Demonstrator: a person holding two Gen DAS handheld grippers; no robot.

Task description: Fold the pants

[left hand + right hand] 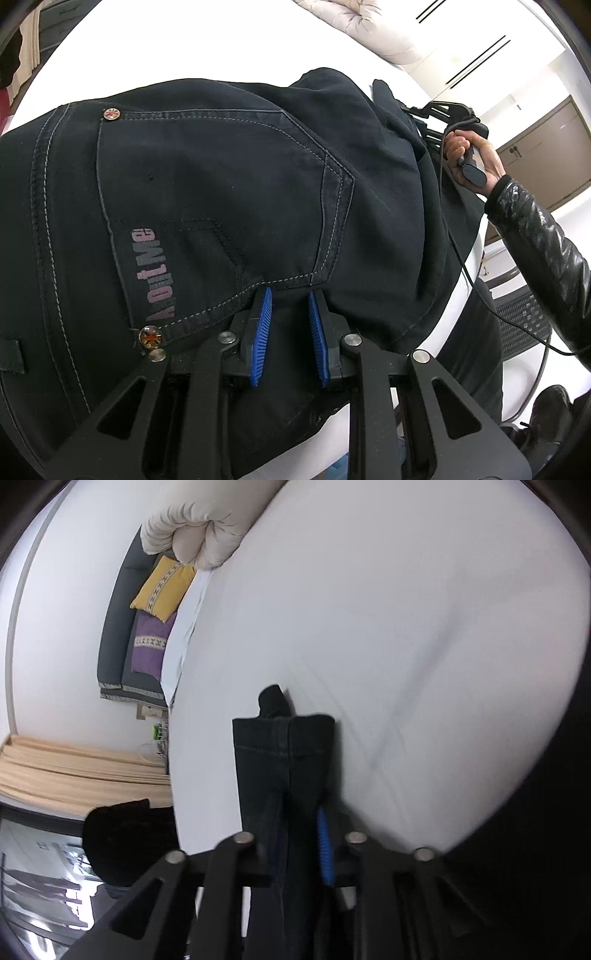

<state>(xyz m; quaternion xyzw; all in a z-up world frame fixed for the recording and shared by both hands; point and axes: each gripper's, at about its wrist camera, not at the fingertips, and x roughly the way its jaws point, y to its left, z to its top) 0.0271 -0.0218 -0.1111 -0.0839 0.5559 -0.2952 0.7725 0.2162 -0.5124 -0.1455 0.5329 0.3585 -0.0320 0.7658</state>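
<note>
I'm mid-fold: my right gripper (301,834) pinches the hem of the pants (229,192), lifted over the white bed (388,609). My left gripper (290,321), jaws spread, rests on the seat near the bed's edge. Next I'd judge: carry hem to waistband.

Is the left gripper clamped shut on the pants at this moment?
No, the left gripper has its blue pads apart, resting open against the dark pants.

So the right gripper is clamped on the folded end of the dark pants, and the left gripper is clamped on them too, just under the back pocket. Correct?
Not quite. The left gripper is open: the left wrist view shows its blue pads spread apart over the pants below the back pocket, with nothing pinched between them. The right gripper is indeed clamped on the folded end, as the right wrist view shows.
</note>
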